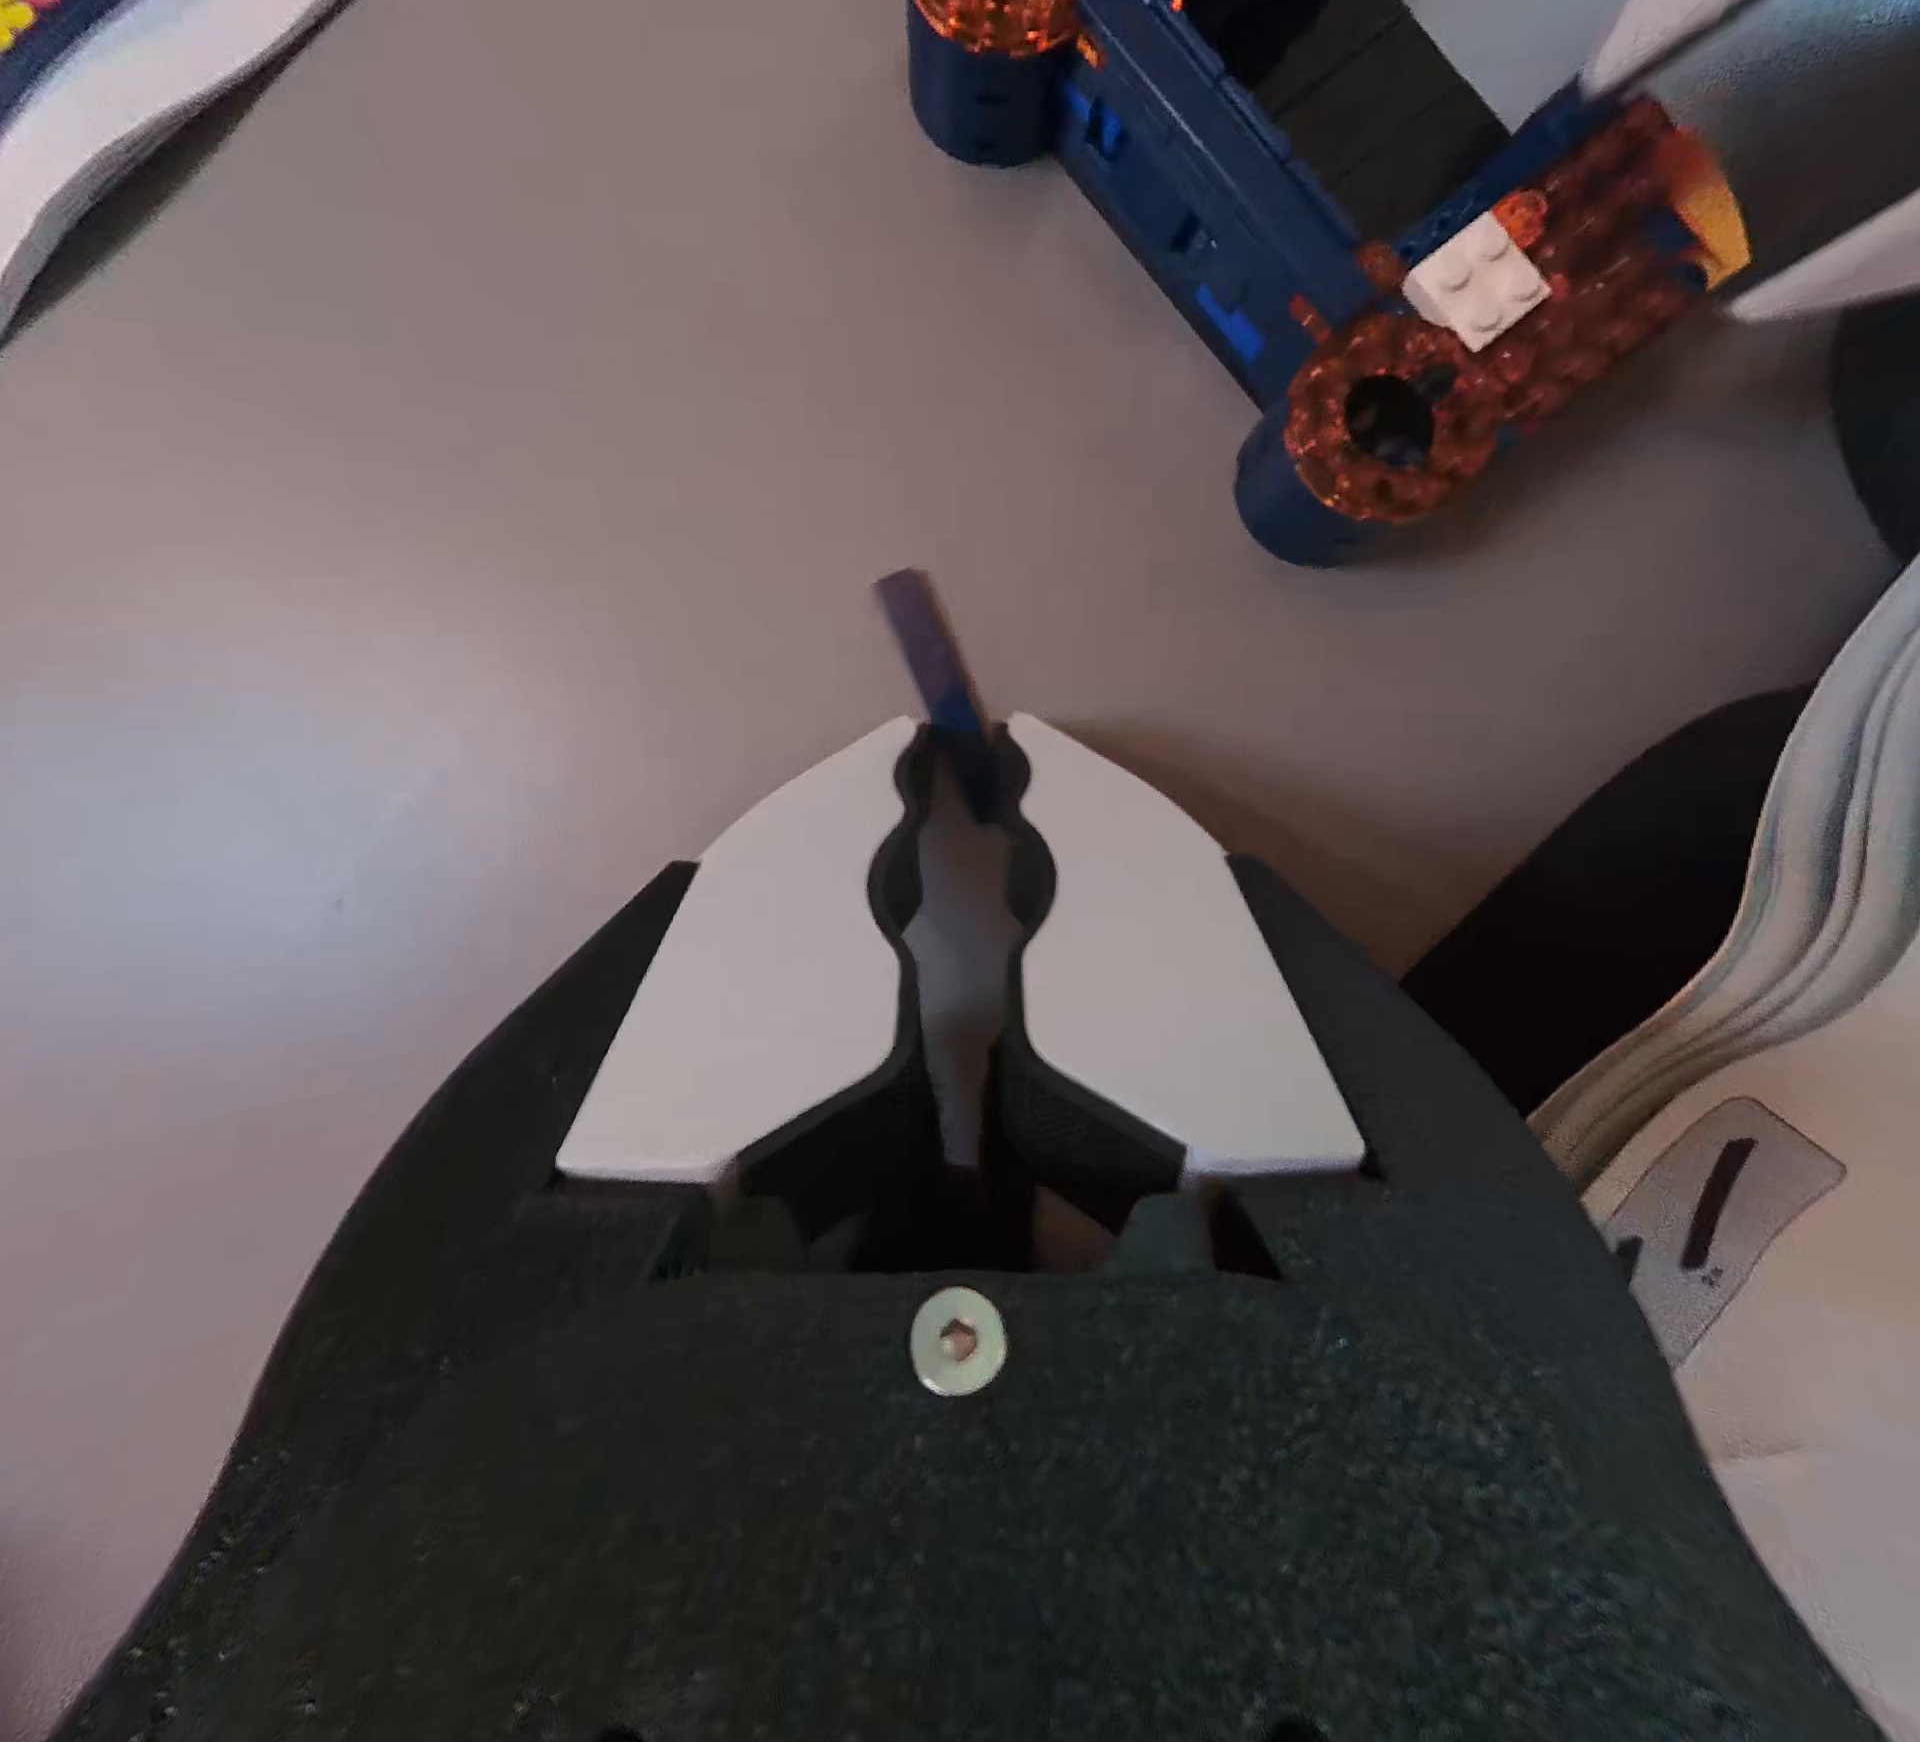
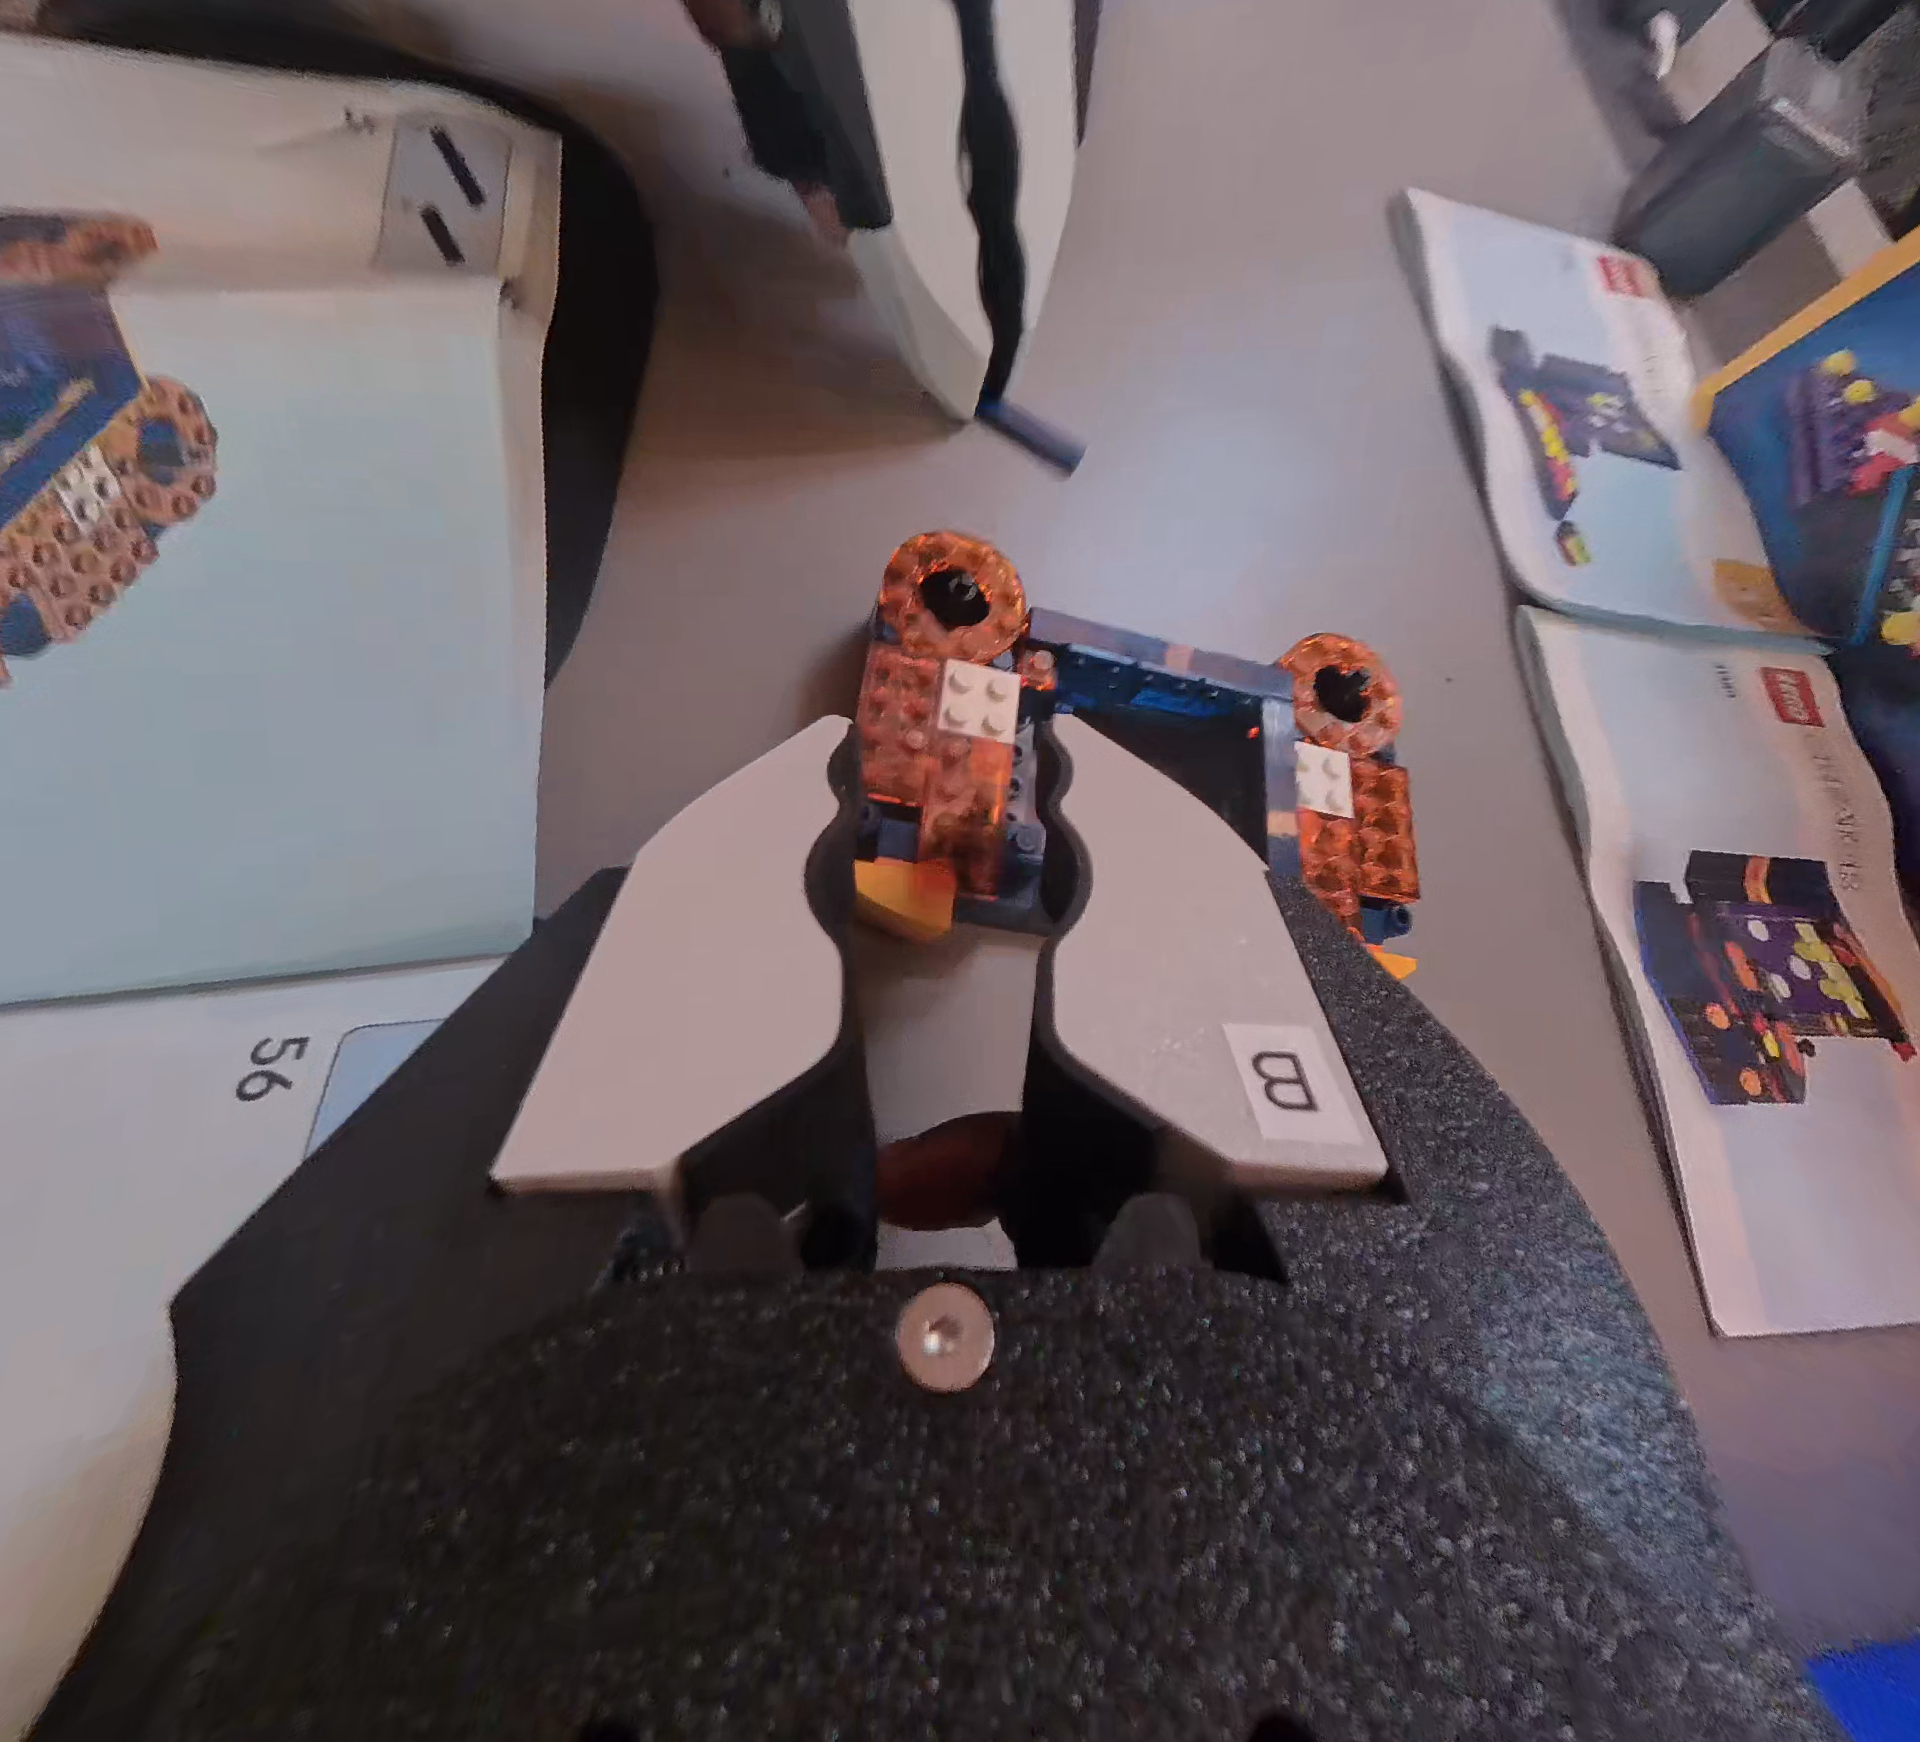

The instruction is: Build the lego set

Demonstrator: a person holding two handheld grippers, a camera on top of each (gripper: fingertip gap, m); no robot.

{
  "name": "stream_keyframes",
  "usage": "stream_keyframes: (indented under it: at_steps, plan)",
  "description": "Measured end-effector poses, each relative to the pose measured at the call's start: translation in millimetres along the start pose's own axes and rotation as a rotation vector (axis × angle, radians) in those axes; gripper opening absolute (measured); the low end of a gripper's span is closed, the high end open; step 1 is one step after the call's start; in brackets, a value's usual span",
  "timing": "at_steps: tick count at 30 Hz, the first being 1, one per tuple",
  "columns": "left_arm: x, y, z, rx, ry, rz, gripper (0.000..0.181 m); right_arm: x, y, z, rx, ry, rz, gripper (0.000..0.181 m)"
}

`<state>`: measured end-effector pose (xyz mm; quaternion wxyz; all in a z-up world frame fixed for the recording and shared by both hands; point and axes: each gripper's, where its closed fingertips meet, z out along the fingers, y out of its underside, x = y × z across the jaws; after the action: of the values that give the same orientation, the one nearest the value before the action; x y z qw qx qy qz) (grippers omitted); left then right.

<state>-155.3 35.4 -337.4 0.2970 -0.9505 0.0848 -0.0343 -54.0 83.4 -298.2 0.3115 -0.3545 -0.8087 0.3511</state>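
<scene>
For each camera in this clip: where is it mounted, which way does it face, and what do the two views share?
Left wrist view: on the left gripper, looking forward and down at the grey table; its fingers pinch a thin dark blue piece.
Right wrist view: on the right gripper, looking along the table; its fingers clamp the lego model, with an open instruction booklet left.
Shared: the model, and each other's gripper.

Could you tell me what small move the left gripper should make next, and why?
Probably carry the thin blue piece toward the model and line it up. The left gripper already pinches it at the tips, apart from the model, while the right gripper grips the model's orange side, steadying it on the table.
</scene>
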Motion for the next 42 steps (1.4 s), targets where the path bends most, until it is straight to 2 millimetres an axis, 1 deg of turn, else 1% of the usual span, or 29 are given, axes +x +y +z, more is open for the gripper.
stream_keyframes:
  at_steps: [3,5,6,8,10,12,13,16,20,24,25,28,30,31,33,35,38,40,42]
  plan:
    - [4.5,-0.5,0.3,0.011,0.068,0.061,0.008,8.6,-8.8,-8.6,0.073,0.024,0.042,0.032]
    - [8.2,-4.6,-0.3,0.072,0.136,0.119,0.008,11.2,-14.5,-14.1,0.123,0.023,0.067,0.031]
    - [13.9,-10.4,-4.7,0.129,0.185,0.166,0.008,10.7,-18.5,-16.4,0.153,0.014,0.080,0.030]
    - [31.1,-27.6,-23.7,0.265,0.276,0.284,0.007,8.4,-27.8,-19.6,0.214,-0.005,0.094,0.024]
    - [43.2,-43.7,-43.3,0.345,0.293,0.403,0.007,3.7,-37.4,-21.0,0.261,-0.029,0.092,0.019]
    - [54.0,-54.3,-53.4,0.349,0.276,0.543,0.007,-1.7,-43.6,-20.3,0.275,-0.053,0.094,0.018]
    - [59.5,-58.8,-54.8,0.338,0.269,0.596,0.007,-3.9,-45.8,-19.4,0.275,-0.058,0.092,0.018]
    - [75.8,-64.8,-49.9,0.255,0.314,0.664,0.007,-4.8,-48.3,-16.6,0.254,-0.023,0.050,0.021]
    - [82.2,-68.9,-38.2,0.179,0.348,0.666,0.007,-3.9,-42.4,-13.6,0.176,0.035,-0.034,0.020]
    - [88.8,-73.4,-33.9,0.178,0.376,0.679,0.007,-3.4,-35.4,-11.1,0.120,0.051,-0.063,0.008]
    - [89.2,-73.6,-32.7,0.171,0.378,0.680,0.007,-2.8,-34.3,-11.1,0.115,0.055,-0.065,0.008]
    - [90.8,-74.2,-28.2,0.161,0.397,0.686,0.007,-3.2,-28.9,-12.1,0.088,0.031,-0.034,0.008]
    - [90.9,-79.6,-26.4,0.192,0.411,0.675,0.008,1.1,-24.1,-16.1,0.066,0.030,0.000,0.008]
    - [87.8,-82.5,-25.4,0.210,0.404,0.665,0.008,4.6,-18.1,-19.2,0.039,0.028,0.026,0.008]
    - [82.4,-83.7,-24.7,0.245,0.417,0.648,0.016,12.2,-6.2,-25.4,0.005,0.032,0.079,0.008]
    - [79.7,-81.3,-24.5,0.277,0.456,0.617,0.033,17.4,-0.1,-27.7,0.003,0.030,0.140,0.008]
    - [80.6,-75.1,-23.0,0.303,0.517,0.603,0.049,19.0,6.9,-22.6,-0.039,0.018,0.182,0.007]
    - [83.9,-72.0,-21.0,0.301,0.546,0.615,0.054,19.7,12.1,-18.4,-0.096,0.012,0.192,0.007]
    - [87.8,-69.8,-18.5,0.292,0.568,0.625,0.060,19.8,11.9,-16.2,-0.126,-0.002,0.205,0.007]
